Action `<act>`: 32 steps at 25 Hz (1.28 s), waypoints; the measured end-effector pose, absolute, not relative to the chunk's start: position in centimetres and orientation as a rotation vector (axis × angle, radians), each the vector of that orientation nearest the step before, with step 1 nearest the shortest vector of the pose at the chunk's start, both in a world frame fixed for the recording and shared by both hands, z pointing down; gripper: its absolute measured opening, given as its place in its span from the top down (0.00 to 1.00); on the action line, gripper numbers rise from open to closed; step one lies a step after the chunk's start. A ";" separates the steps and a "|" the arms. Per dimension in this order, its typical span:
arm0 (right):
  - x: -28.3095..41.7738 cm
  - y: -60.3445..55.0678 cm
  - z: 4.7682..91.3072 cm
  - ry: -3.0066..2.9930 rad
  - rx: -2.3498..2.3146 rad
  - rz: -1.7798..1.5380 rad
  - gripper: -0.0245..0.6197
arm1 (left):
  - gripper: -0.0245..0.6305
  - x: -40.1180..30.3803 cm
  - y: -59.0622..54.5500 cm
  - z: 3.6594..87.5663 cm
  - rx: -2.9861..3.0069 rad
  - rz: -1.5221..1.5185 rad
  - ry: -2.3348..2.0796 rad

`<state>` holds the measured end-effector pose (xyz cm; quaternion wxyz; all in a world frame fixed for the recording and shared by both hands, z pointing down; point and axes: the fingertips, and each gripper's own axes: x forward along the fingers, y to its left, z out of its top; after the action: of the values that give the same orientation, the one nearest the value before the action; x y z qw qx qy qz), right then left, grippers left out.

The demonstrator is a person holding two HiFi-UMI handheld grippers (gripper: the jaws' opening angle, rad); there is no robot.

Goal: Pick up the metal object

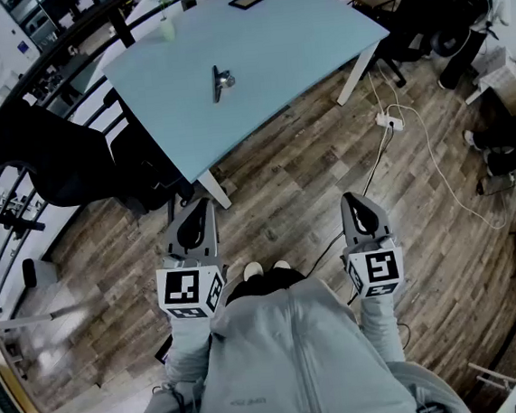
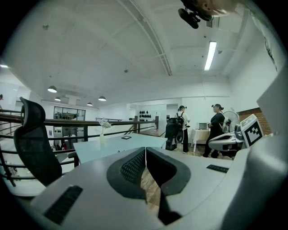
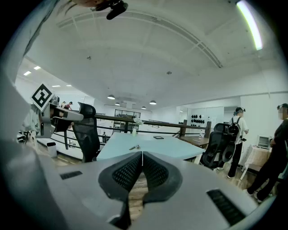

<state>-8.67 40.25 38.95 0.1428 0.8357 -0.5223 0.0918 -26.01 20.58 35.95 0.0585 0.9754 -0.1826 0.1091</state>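
Standing back from the table (image 1: 298,52), we are holding the left gripper (image 1: 197,207) and the right gripper (image 1: 352,199) over the wood floor (image 1: 283,180), both with jaws pressed together on nothing. The metal object (image 1: 221,82) is lying on that table at twelve o'clock.

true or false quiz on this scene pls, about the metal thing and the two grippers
1. The metal object lies on the table. True.
2. The right gripper holds it. False: its jaws are shut on nothing.
3. The left gripper is shut. True.
4. Both grippers hang over the table. False: they are over the floor, short of the table.
5. The metal object is alone on the table. False: a vase and a black square are there too.
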 end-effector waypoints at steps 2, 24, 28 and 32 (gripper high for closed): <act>-8.8 40.6 39.1 -1.514 2.408 0.261 0.92 | 0.92 -26.0 20.9 35.9 2.958 0.328 -0.560; -1.9 32.1 41.6 -1.591 2.369 0.307 0.92 | 0.92 -17.7 14.0 38.6 2.930 0.366 -0.566; 0.9 26.6 40.8 -1.597 2.365 0.292 0.92 | 0.92 -14.7 8.4 37.4 2.939 0.338 -0.561; 3.5 21.9 40.1 -1.611 2.373 0.286 0.92 | 0.92 -11.7 4.1 37.0 2.945 0.333 -0.546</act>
<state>3.45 21.91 40.10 0.1292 0.8163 -0.5543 0.0982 -11.72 4.13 37.04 0.0638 0.9752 -0.1809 0.1104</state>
